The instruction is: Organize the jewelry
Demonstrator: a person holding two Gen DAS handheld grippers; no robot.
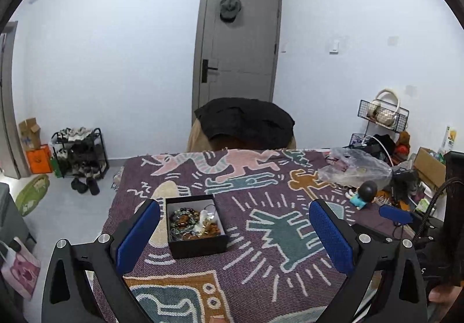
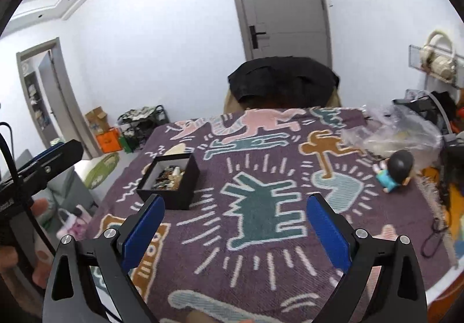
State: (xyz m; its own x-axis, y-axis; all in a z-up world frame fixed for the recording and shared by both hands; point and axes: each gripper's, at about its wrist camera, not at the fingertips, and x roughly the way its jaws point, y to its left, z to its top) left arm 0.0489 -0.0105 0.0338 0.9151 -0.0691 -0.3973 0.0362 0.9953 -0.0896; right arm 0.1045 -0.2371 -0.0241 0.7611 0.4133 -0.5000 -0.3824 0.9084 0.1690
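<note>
A black open box [image 1: 197, 244] stands on the patterned purple blanket [image 1: 261, 265], filled with bead bracelets and other jewelry [image 1: 191, 223]. My left gripper [image 1: 235, 230] hangs open above the blanket, its left blue pad just left of the box. In the right wrist view the same box [image 2: 171, 181] lies ahead and left of my right gripper [image 2: 235, 224], which is open with nothing between its pads. The right gripper's blue tip [image 1: 395, 214] shows at the right of the left wrist view; the left gripper [image 2: 43, 160] shows at the left edge of the right wrist view.
A crumpled clear plastic bag [image 1: 356, 168] and a round-headed toy figure [image 1: 364, 194] lie on the blanket's right side. A dark jacket over a chair [image 1: 243, 120] stands behind the table, before a grey door [image 1: 237, 41]. Clutter and cables [image 2: 435, 233] crowd the right edge.
</note>
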